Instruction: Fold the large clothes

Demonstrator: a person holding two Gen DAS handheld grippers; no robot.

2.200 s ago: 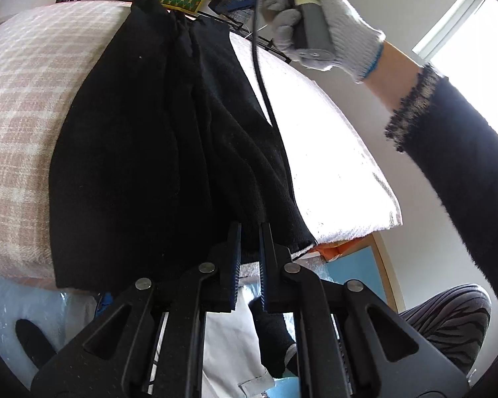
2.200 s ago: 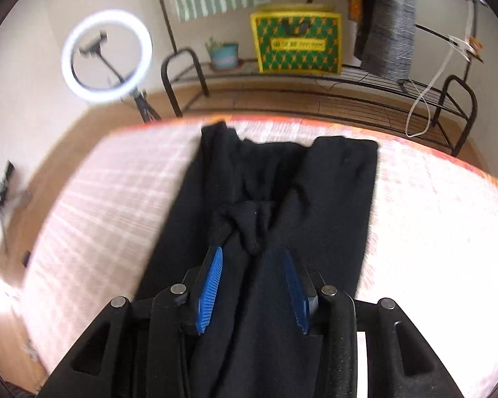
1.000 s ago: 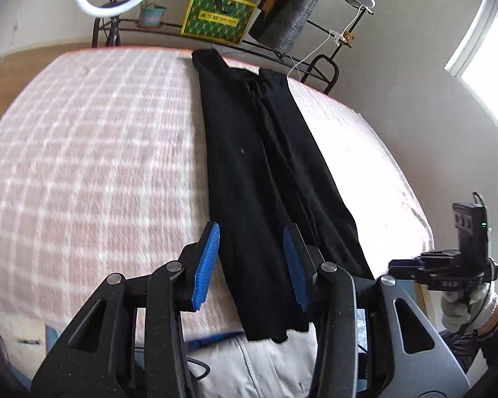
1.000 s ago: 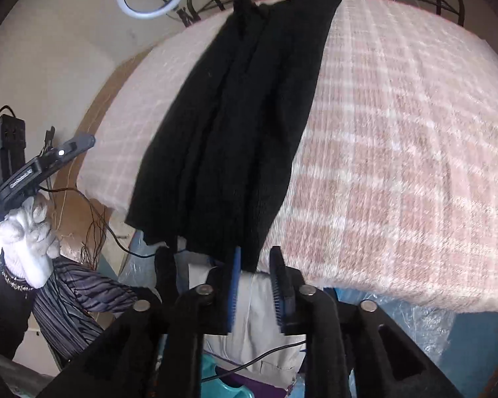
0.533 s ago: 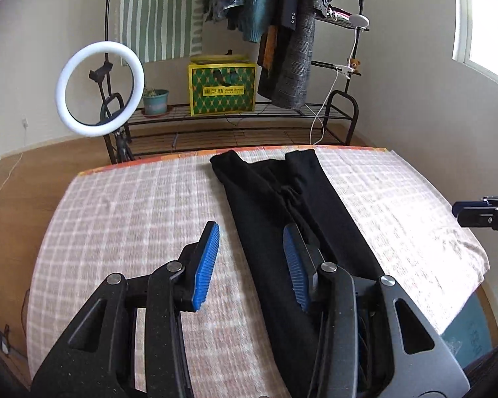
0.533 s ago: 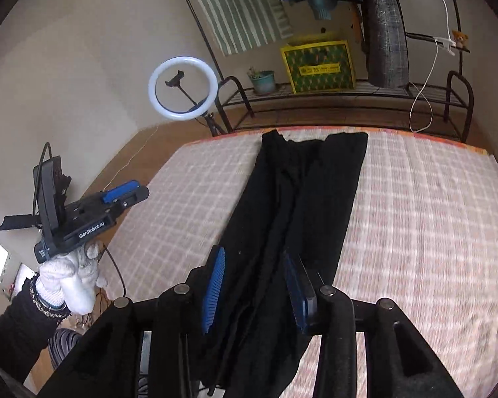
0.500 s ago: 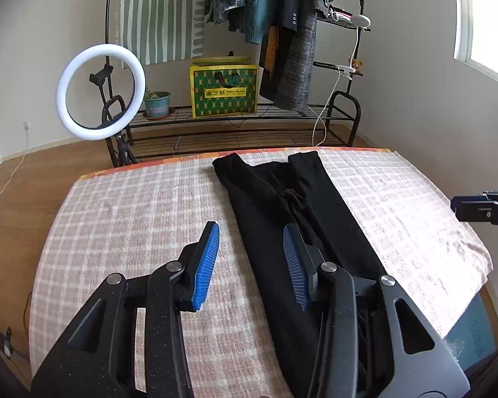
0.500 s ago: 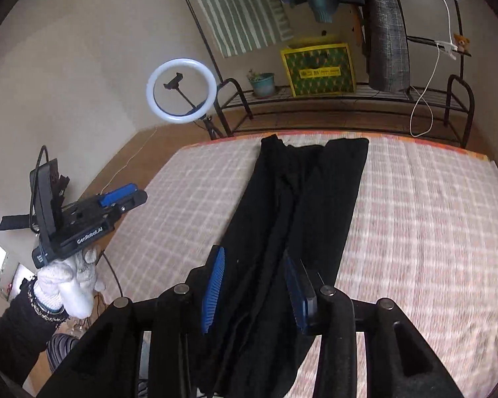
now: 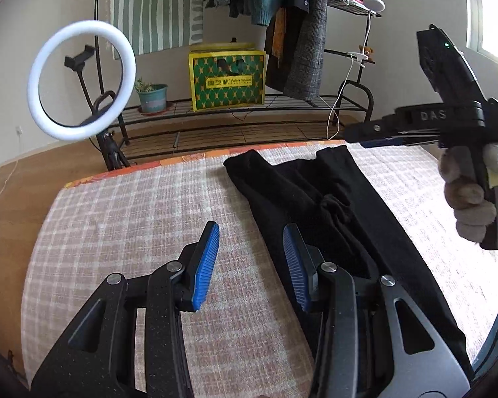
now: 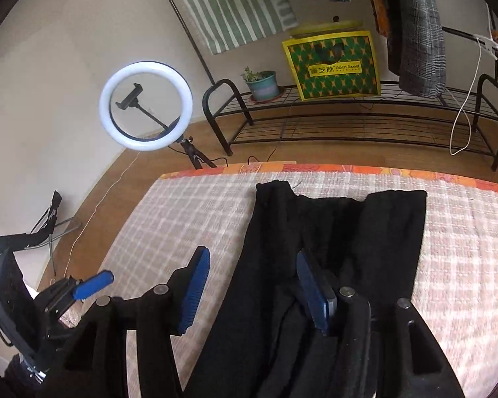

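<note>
you're holding the left gripper [image 9: 250,267] partly open and empty above the black trousers [image 10: 332,248]; your right gripper's [image 10: 254,293] jaws are opening, gripping nothing.

Green-and-yellow bag [image 9: 227,81] on the rack shelf: yellow label reads "Asian Sweet" after Chinese characters, too small to read surely. Right gripper [image 9: 430,115] body: letters "DAS".
</note>
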